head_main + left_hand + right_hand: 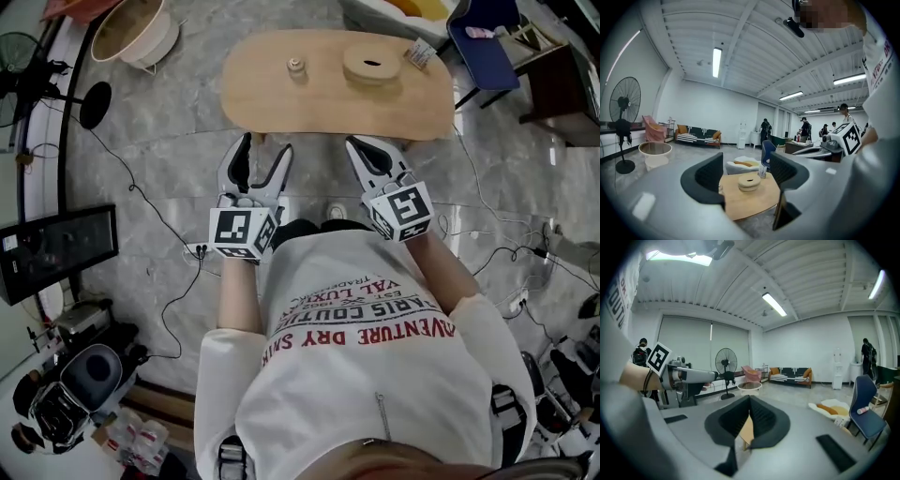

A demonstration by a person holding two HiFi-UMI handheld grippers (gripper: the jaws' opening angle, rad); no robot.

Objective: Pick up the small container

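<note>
Beige and tiny, the small container point(296, 66) stands upright on the oval wooden table point(281, 103), on its left half and back from the near edge. Just to its right, apart from it, sits a round wooden box point(372, 66) with a slot in its lid. Further right, a small printed packet point(421, 53) lies near the table's end.

Now the grippers. Both hover short of the table's near edge, over the grey floor, and neither touches anything. The left gripper point(263, 150) points up at the table with the container ahead of it and a little to its right, well apart. In its own view, the left gripper point(747, 172) has its jaws spread wide with nothing between the pads; the round box and table top show far off through the gap.

The right gripper point(375, 148) is beside it, the container ahead and off to its left. Its own view shows the right gripper point(750, 413) with jaw tips pressed together and gripping nothing.
</note>
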